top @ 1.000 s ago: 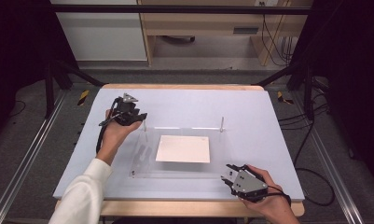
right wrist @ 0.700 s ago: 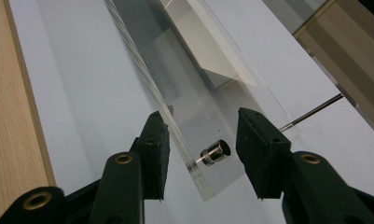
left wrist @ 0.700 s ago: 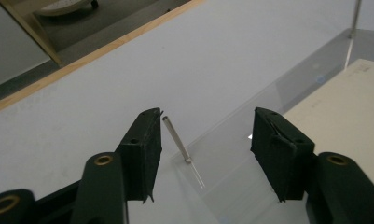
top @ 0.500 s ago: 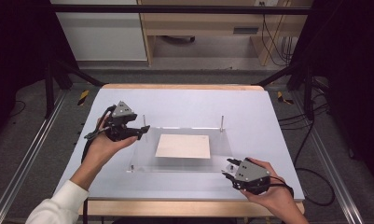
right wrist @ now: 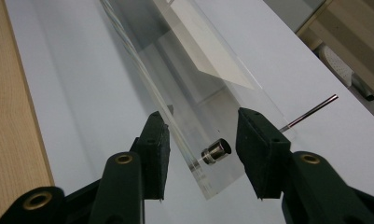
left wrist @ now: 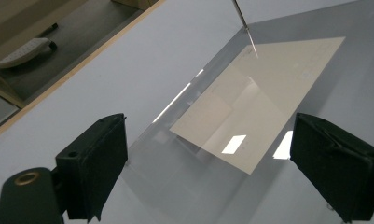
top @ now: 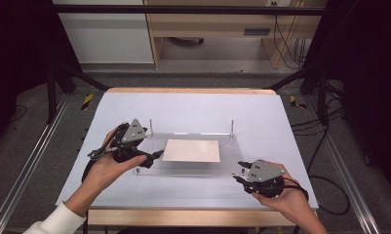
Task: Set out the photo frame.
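Note:
A clear acrylic plate (top: 193, 168) lies on the white table (top: 193, 109), with a cream sheet (top: 192, 150) on its middle. Two thin metal posts (top: 151, 127) (top: 232, 127) stand at its back corners. My left gripper (top: 156, 155) is at the plate's left edge, open wide. Its own view looks across the plate (left wrist: 175, 158) to the sheet (left wrist: 268, 93). My right gripper (top: 241, 170) is at the plate's front right corner. In its view the open right gripper (right wrist: 203, 135) straddles the plate's edge (right wrist: 175, 70) beside a small metal cylinder (right wrist: 216, 151).
The table's wooden front edge (top: 193, 217) is close to both hands. A white cabinet (top: 105, 34) and a wooden bench (top: 222, 24) stand behind the table. Cables (top: 329, 146) trail on the floor at the right. Metal rails (top: 32, 161) run along the left side.
My left gripper came from the table's back left down to the plate's left edge. The right gripper shifted a little to the plate's front right corner.

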`<state>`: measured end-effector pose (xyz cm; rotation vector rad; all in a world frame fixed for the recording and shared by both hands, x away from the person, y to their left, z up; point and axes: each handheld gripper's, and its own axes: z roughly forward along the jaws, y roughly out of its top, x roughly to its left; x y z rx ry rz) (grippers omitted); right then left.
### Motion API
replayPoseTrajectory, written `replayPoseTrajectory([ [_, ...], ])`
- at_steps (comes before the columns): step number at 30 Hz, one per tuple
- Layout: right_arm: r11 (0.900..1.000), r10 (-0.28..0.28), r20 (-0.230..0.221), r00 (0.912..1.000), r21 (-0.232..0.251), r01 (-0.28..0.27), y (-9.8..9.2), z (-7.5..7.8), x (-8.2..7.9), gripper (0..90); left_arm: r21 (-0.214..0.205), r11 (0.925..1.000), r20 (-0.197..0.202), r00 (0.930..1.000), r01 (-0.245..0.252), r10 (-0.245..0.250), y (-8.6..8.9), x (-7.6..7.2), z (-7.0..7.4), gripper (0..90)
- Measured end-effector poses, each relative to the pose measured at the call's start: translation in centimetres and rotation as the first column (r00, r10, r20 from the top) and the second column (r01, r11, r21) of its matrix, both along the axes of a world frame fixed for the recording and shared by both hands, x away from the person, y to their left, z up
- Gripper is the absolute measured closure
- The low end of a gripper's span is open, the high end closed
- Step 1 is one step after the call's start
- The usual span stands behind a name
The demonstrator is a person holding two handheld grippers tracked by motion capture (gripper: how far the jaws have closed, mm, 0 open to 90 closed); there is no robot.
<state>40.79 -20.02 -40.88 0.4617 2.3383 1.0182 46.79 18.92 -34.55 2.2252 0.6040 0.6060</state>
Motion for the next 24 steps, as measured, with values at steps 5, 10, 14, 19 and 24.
replayPoseTrajectory([
  [5,0.9999,-0.009,-0.011,0.9999,0.009,0.009,0.0,0.4,0.2,56.1,0.002,0.9997,0.017,0.9995,0.026,-0.026,0.0,-1.6,0.3,11.8],
  [10,0.9996,-0.014,-0.018,0.9997,0.026,0.015,-0.1,1.0,0.5,56.6,0.051,0.9963,0.055,0.9959,0.069,-0.072,0.1,-3.5,0.1,18.6],
  [14,0.9989,-0.019,-0.029,0.9994,0.043,0.021,-0.2,1.4,0.8,56.9,0.075,0.9927,0.065,0.9929,0.094,-0.099,0.0,-4.6,-0.6,24.3],
  [19,0.9984,-0.023,-0.034,0.9991,0.05,0.025,-0.2,1.8,1.1,57.2,0.134,0.9864,0.103,0.9887,0.095,-0.11,0.2,-5.5,-1.6,30.4],
  [24,0.9981,-0.03,-0.041,0.9987,0.053,0.032,-0.2,2.0,1.2,57.5,0.141,0.9847,0.137,0.983,0.102,-0.122,0.4,-6.0,-1.7,39.9],
])
